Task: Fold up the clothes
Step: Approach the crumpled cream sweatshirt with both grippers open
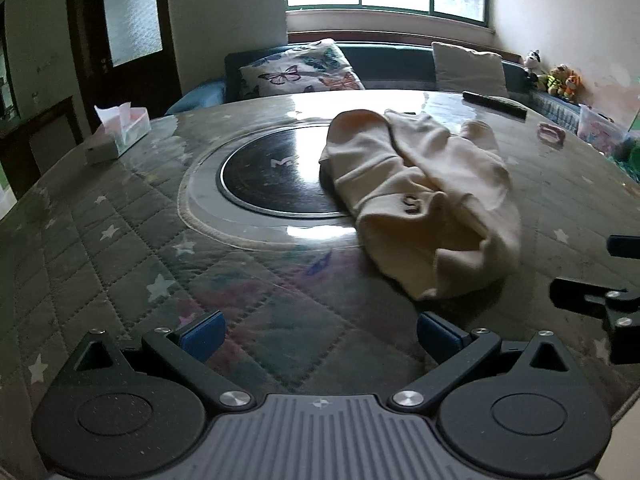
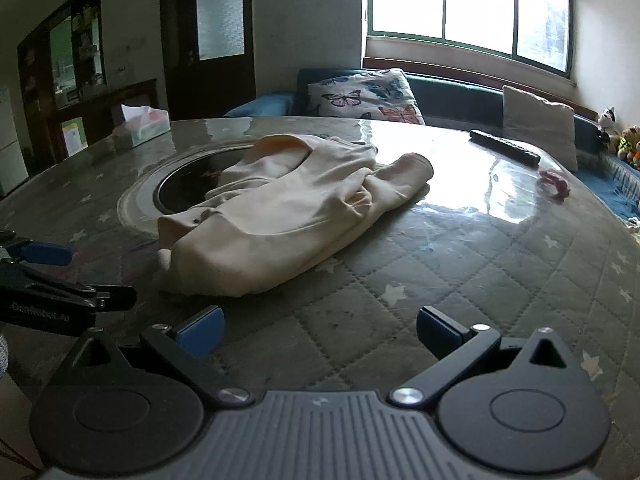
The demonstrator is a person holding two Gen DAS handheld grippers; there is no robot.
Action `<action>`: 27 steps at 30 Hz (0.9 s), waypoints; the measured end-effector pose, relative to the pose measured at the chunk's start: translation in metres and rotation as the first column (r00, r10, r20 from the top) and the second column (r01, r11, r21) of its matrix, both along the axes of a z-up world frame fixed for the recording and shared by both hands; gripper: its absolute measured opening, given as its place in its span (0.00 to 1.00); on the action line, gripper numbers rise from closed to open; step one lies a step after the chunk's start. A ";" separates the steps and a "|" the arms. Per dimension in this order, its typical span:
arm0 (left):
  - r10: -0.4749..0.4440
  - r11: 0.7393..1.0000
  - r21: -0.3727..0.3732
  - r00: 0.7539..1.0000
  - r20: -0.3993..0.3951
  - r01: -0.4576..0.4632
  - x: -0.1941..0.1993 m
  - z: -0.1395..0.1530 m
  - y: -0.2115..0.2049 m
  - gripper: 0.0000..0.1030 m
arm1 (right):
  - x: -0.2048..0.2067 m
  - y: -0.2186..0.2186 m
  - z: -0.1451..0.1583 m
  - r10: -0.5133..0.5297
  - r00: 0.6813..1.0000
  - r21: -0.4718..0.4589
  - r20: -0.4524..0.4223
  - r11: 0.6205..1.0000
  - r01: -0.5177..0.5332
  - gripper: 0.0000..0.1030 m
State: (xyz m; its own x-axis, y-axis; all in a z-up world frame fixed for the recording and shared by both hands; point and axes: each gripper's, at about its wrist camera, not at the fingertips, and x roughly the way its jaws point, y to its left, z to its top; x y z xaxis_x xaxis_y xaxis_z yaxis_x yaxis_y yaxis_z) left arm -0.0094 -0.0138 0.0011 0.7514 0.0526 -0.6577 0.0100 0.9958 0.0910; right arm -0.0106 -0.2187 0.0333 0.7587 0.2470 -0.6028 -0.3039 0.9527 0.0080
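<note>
A: Near end first. My left gripper [image 1: 318, 334] has its jaws spread wide, nothing between them, bare quilted table [image 1: 120, 240] beneath. Right gripper [image 2: 320, 332]: same, wide apart, empty.

B: The garment?

A: Cream garment [image 2: 288, 216] just ahead of both, crumpled in a heap, partly over the dark round plate [image 1: 272, 176] at table centre. I judge no fold made yet; it wants spreading flat first.

B: Room to work?

A: Open table to the near side and to the right of the heap. Farther out: tissue box [image 1: 120, 132] left, remote [image 2: 504, 146] and a small pink thing [image 2: 554, 184] toward the far edge, well apart from the cloth.
</note>
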 end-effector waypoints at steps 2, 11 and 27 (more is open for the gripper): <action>-0.016 1.000 -0.016 1.000 -0.003 0.016 -0.006 0.003 -0.003 1.00 | 0.000 0.000 -0.001 -0.011 1.000 0.002 -0.006 1.000 0.011 1.00; -0.056 0.998 -0.026 0.998 -0.017 0.056 -0.015 0.005 -0.011 1.00 | -0.011 0.005 -0.002 0.014 1.000 -0.013 -0.018 1.000 -0.014 1.00; -0.081 0.997 -0.009 0.997 -0.007 0.081 -0.023 0.007 -0.022 1.00 | -0.020 0.006 -0.001 0.027 0.999 -0.005 -0.021 1.000 -0.027 1.00</action>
State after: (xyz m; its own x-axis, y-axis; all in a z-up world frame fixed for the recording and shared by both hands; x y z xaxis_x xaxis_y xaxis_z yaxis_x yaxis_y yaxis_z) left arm -0.0321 -0.0358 0.0080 0.7478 -0.0146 -0.6638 0.0917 0.9924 0.0816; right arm -0.0303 -0.2130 0.0326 0.7391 0.2647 -0.6194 -0.3297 0.9440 0.0099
